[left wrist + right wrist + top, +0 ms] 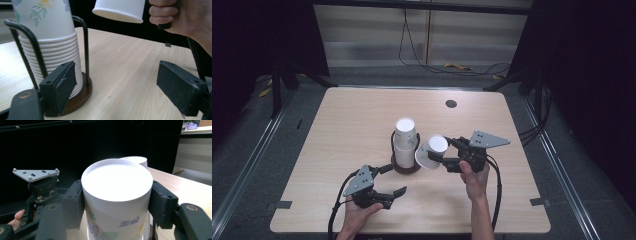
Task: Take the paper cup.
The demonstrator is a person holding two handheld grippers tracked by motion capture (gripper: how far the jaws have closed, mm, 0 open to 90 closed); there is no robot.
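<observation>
High view: right gripper [438, 157] has its jaws clamped on the sides of a single paper cup [430, 151], held upside down and tilted, flat base up, just beside and right of the cup stack [405, 142]. The stack sits inverted in a wire holder [406, 169] with a dark round base on the table [362, 120]; the black uprights keep the column from toppling. The tilt suggests the cup is being lined up with the top of the stack, or lifted off it; cannot tell which. Left gripper [399, 192] rests low near the table's front edge, jaws apart and holding nothing, pointed toward the holder, probably ready to steady it.

Left gripper view: its two pads stand wide apart with bare table between them. Left pad sits close to the holder's base; contact can't be confirmed. The stacked rims show nested tight against an upright. The held cup's open rim hangs above, clear of the table, next to the person's right hand [185, 22].

Right gripper view: both pads press the cup's wall on opposite sides below the base, a firm side grip that leaves the mouth free. The stack's top peeks just behind.
</observation>
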